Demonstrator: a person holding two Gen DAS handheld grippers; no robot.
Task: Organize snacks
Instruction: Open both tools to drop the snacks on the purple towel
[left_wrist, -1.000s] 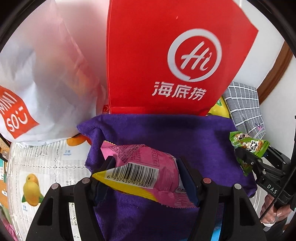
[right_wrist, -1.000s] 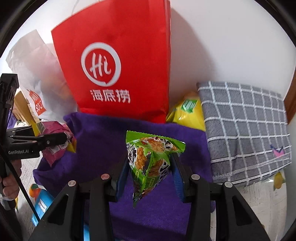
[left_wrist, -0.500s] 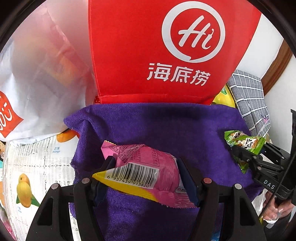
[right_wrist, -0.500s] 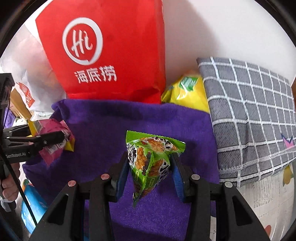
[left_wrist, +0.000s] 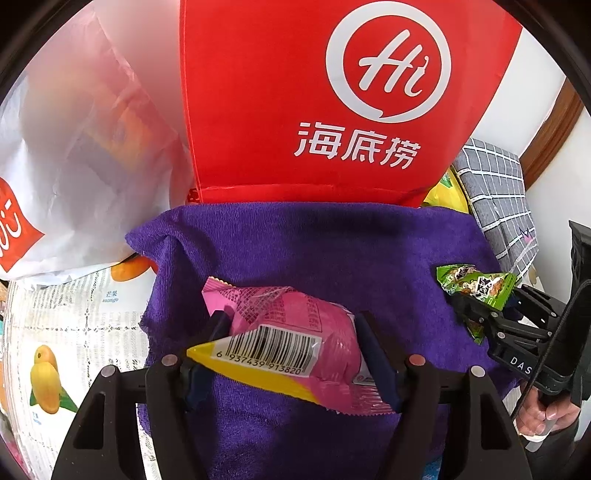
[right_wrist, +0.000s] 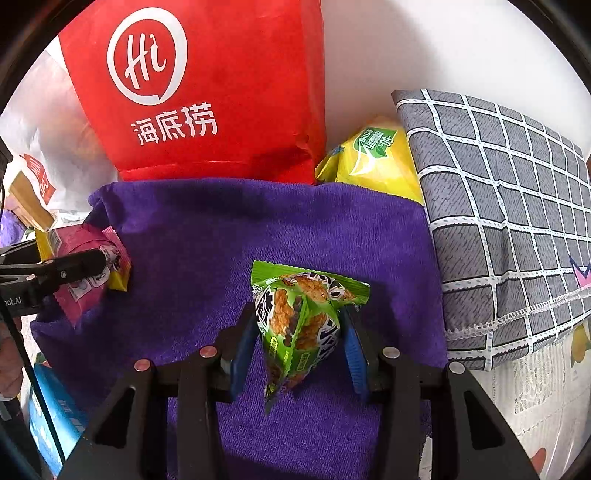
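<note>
Left wrist: jaws clamp pink snack packet (left_wrist: 291, 328); right jaws clamp green snack packet (right_wrist: 303, 321)

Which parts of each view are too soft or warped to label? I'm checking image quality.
Left wrist: white bag blurred at upper left, red bag sharp, edges bowed by fisheye. Right wrist: green snack crisp, grey cloth grid curves.

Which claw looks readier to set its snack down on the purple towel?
Probably the right claw: its green packet hangs over the open middle of the purple towel. The left claw holds its pink packet nearer the towel's edge.
</note>
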